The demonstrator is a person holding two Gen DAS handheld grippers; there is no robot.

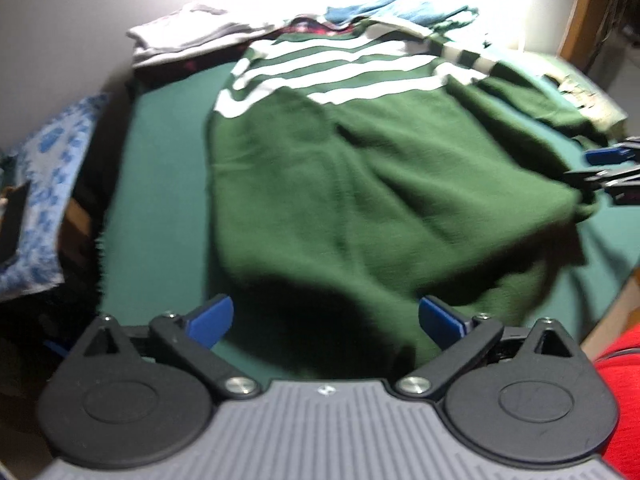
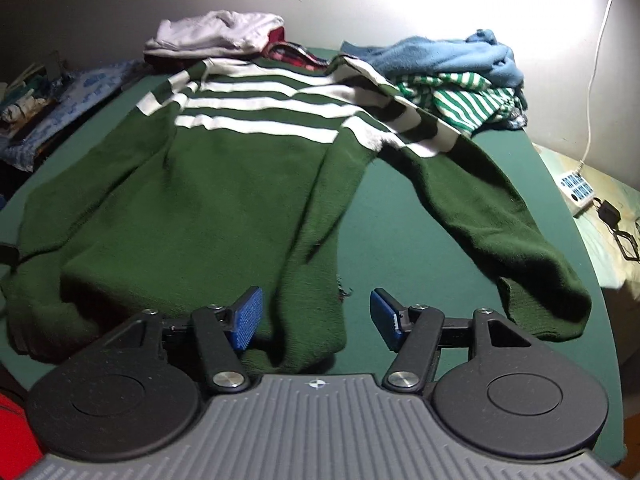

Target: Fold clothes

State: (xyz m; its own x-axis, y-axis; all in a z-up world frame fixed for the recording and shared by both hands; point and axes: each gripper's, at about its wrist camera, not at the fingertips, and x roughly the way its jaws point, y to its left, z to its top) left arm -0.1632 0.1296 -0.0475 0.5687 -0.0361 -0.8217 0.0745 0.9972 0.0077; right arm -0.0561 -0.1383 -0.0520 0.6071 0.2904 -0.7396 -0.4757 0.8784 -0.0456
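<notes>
A dark green sweater [image 2: 224,200] with white chest stripes lies spread on the green table [image 2: 400,232], hem toward me. Its right sleeve [image 2: 496,220] stretches out to the near right, and its left sleeve lies along the left side. My right gripper [image 2: 316,316] hovers open over the hem's right corner, the blue pads apart and not pressing the cloth. In the left wrist view the same sweater [image 1: 360,184] fills the middle. My left gripper [image 1: 326,320] stands wide open above the hem, with nothing pinched. The right gripper's fingers [image 1: 608,168] show at the right edge.
At the table's far edge lie a folded white garment [image 2: 216,34], a red plaid piece [image 2: 296,56], a blue fleece [image 2: 452,54] and a green-and-white striped shirt [image 2: 460,100]. A power strip [image 2: 576,192] and white cable lie on the right. Blue patterned fabric [image 1: 44,184] lies left.
</notes>
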